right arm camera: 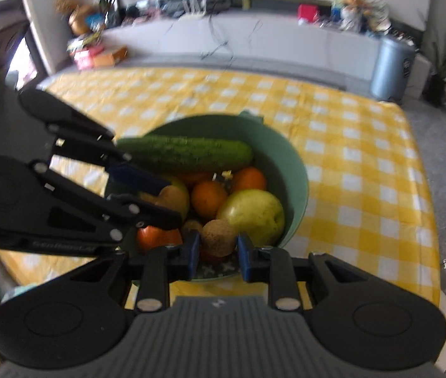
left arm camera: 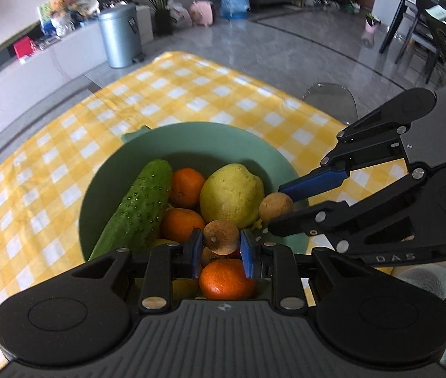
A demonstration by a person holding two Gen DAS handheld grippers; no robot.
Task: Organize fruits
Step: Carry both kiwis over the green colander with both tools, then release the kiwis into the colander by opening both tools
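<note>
Fruits are sitting piled in the green bowl in the middle of the frame: oranges, a big yellow-green pear and a long cucumber leaning on the left side. You are holding two small brown round fruits above them. Your left gripper is pinching one brown fruit between its blue pads, low in the middle of the left wrist view. Your right gripper is pinching the other brown fruit the same way, low in the middle of the right wrist view. Both are hanging just over the bowl, so it looks like you are either dropping them in or taking them out; I cannot tell which. The bowl is standing on the yellow checked cloth. Next, you need to move slowly and keep both grips gentle, because small round fruits slip and roll easily.
</note>
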